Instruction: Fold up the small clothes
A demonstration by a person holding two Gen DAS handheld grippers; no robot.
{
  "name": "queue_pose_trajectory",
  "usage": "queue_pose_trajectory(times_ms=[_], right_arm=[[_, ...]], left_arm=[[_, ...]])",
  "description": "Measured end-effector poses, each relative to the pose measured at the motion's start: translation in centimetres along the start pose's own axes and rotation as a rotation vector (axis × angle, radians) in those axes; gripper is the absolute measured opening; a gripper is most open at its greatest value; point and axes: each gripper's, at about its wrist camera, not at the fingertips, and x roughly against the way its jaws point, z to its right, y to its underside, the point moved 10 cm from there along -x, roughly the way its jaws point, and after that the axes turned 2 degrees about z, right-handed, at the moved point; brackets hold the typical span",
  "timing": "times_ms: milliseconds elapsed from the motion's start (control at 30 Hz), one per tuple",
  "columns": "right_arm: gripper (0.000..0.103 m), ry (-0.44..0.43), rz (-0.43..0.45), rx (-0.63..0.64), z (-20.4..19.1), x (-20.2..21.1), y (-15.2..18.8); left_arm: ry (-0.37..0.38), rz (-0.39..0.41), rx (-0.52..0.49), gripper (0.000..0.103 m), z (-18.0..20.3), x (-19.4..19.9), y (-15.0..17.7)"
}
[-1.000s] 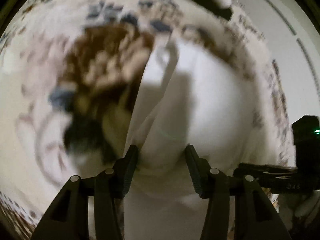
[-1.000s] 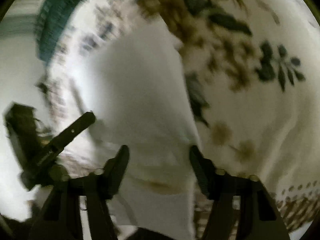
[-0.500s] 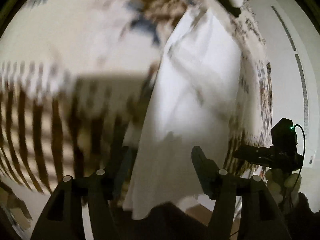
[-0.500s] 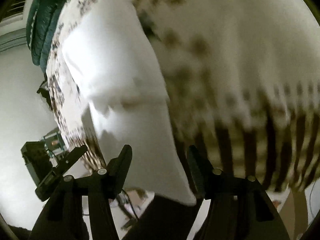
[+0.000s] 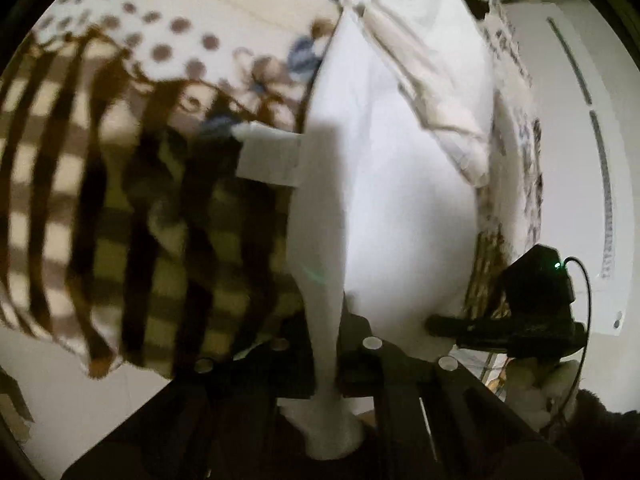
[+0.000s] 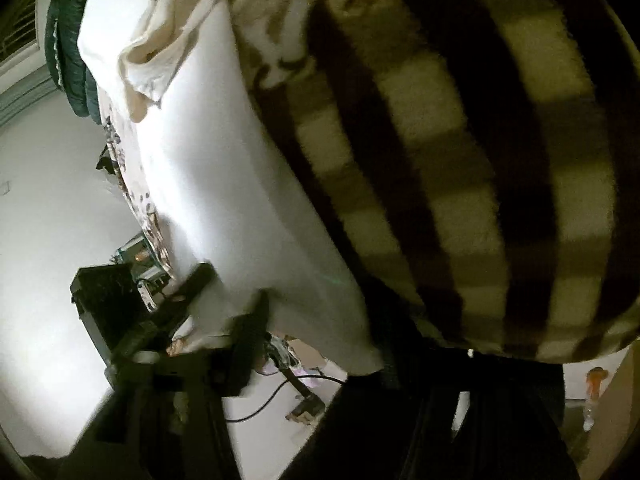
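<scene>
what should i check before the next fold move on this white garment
1. Left gripper shut on the white garment: ok, cloth pinched between its fingers.
2. Right gripper grip on the garment: cannot tell, the frame is blurred there, though its fingers flank the hem.
3. Garment free of the bedspread: ok, it hangs lifted between the grippers.
4. Label tucked in: not ok, it sticks out at the side.
5. Beige collar area flat: not ok, it is rumpled.
6. Striped blanket away from the garment: not ok, it lies right beside it.
</scene>
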Motion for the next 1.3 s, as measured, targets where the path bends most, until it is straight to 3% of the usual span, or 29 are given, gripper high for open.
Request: queue_pose_trajectory(times_ms=[200, 367, 467, 667, 733, 833, 867, 900, 967, 1133, 1300], right_arm=[[0.004, -0.111, -0.002, 0.034, -3.8, 1.6, 1.1], [0.004, -0.259, 0.036, 0.028, -8.4, 4.9, 0.1], [0.004, -0.328, 0.084, 0.02, -11.1, 7.3, -2.6], [0.004, -0.367, 0.21, 0.013, -12.9, 11.0, -11.0], [0.004, -0.387, 0.247, -0.03, -13.3, 11.4, -14.5], [0.008, -0.421, 0.288, -0.099, -13.7, 12.8, -19.4], [0.017, -0.432, 0.295, -0.114, -13.8, 13.3, -20.6], [0.035, -0.44, 0.305, -0.123, -14.1, 13.8, -22.0], [0.057, -0.45, 0.331, -0.124, -14.5, 15.2, -23.8], [0.063, -0.443, 0.358, -0.108, -16.1, 16.1, -25.7], [0.064, -0.455, 0.391, -0.136, -15.7, 17.2, -26.5]], left_arm=[[0.107, 0.046, 0.133, 0.004, 1.4, 3.6, -1.2], [0.236, 0.11, 0.187, 0.004, 4.9, 6.9, -5.8], [0.314, 0.155, 0.225, 0.005, 7.3, 7.0, -10.6], [0.36, 0.161, 0.209, 0.006, 10.2, 3.6, -19.7], [0.392, 0.145, 0.228, 0.01, 10.3, 2.1, -22.2], [0.491, 0.123, 0.313, 0.034, 9.7, 0.9, -25.4], [0.503, 0.119, 0.333, 0.042, 9.7, 0.9, -26.0], [0.532, 0.113, 0.362, 0.043, 9.7, 0.8, -27.0], [0.556, 0.11, 0.369, 0.046, 9.9, 1.1, -28.3], [0.592, 0.104, 0.386, 0.052, 10.0, 2.7, -30.1], [0.54, 0.155, 0.349, 0.053, 9.0, 4.0, -32.4]])
